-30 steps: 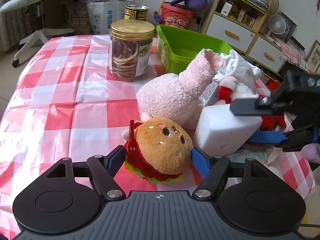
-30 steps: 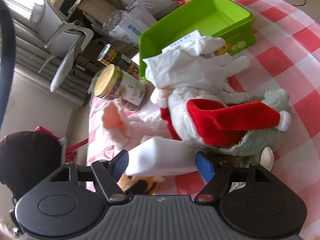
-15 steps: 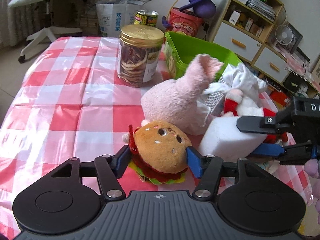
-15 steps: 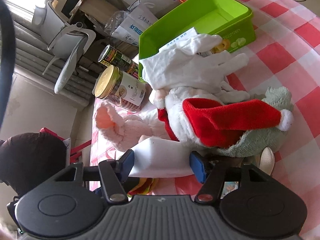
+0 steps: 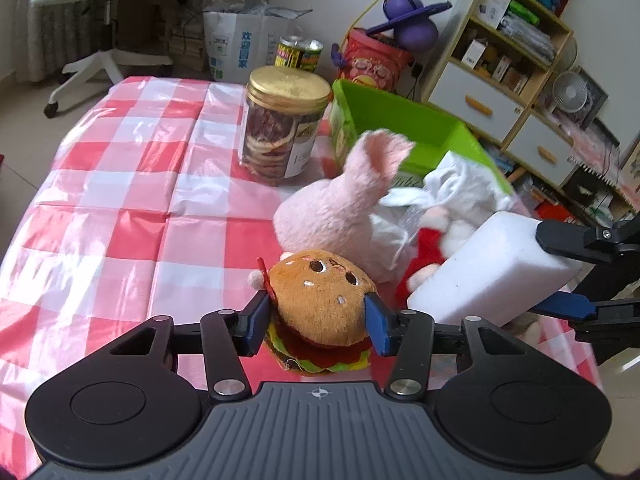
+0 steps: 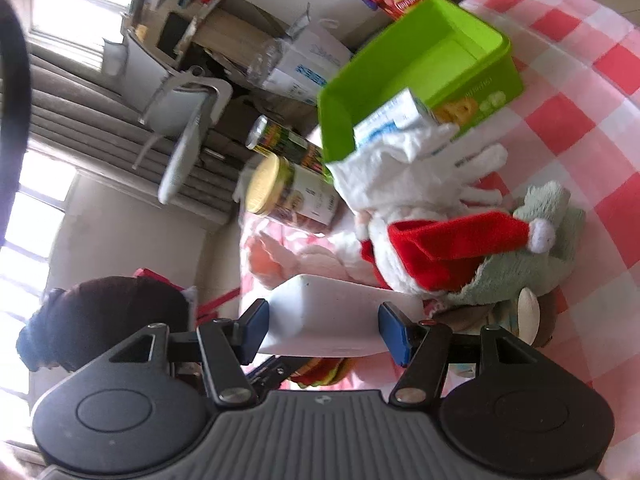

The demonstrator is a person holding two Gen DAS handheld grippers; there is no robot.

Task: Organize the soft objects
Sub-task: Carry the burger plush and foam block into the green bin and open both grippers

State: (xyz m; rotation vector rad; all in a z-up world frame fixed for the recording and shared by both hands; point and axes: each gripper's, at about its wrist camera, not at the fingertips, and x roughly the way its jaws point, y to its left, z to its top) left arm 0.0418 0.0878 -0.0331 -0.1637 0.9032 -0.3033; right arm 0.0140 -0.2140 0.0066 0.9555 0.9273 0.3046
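A burger plush (image 5: 320, 300) lies on the checked tablecloth (image 5: 120, 208). My left gripper (image 5: 316, 318) is closing on it, and both blue pads touch its sides. My right gripper (image 6: 324, 330) is shut on a white foam block (image 6: 336, 312), which hangs tilted just right of the burger (image 5: 488, 264). Behind them lie a pink rabbit plush (image 5: 332, 216), a Santa plush (image 6: 440, 248), a white glove (image 6: 400, 168) and a grey-green plush (image 6: 532, 256). The green bin (image 5: 400, 128) stands behind the pile with a small carton leaning on its edge.
A gold-lidded jar (image 5: 280, 128) of dried slices stands left of the bin, with a tin can (image 5: 300, 54) beyond it. The table's near right edge is close to the right gripper. An office chair, a paper bag and shelves stand around the table.
The left jaws have narrowed onto the burger plush. The right jaws closed onto the white block, and the block has lifted and tilted a little.
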